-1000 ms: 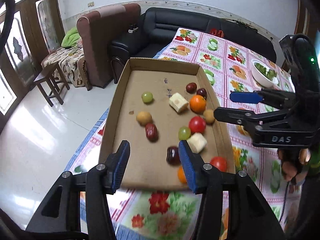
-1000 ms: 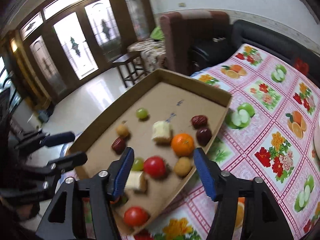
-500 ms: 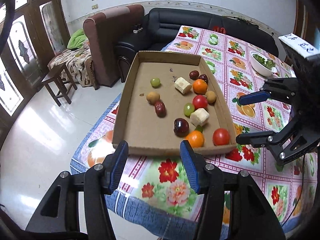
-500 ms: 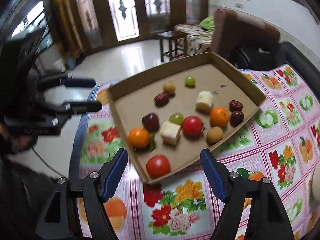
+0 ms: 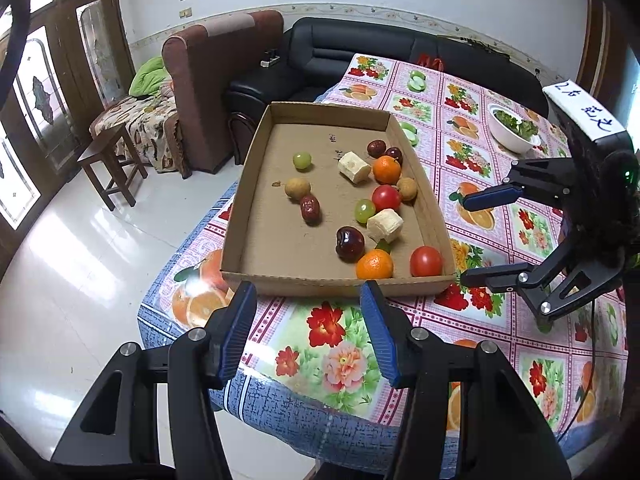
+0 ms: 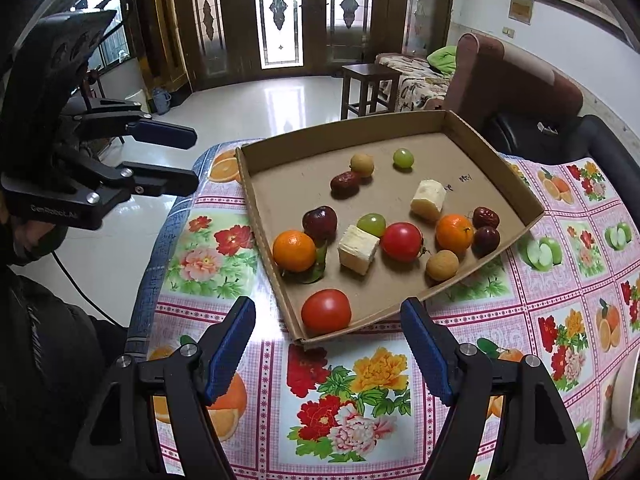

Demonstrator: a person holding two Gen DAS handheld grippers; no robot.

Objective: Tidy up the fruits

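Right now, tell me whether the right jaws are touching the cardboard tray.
Apart. The right wrist view shows the right gripper open, with tablecloth visible between its fingertips and the cardboard tray.

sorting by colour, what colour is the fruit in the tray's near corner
Red: the tomato, clearest in the right wrist view.

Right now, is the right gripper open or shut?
Open. The right gripper holds nothing; its blue pads stand wide apart above the tablecloth, short of the cardboard tray.
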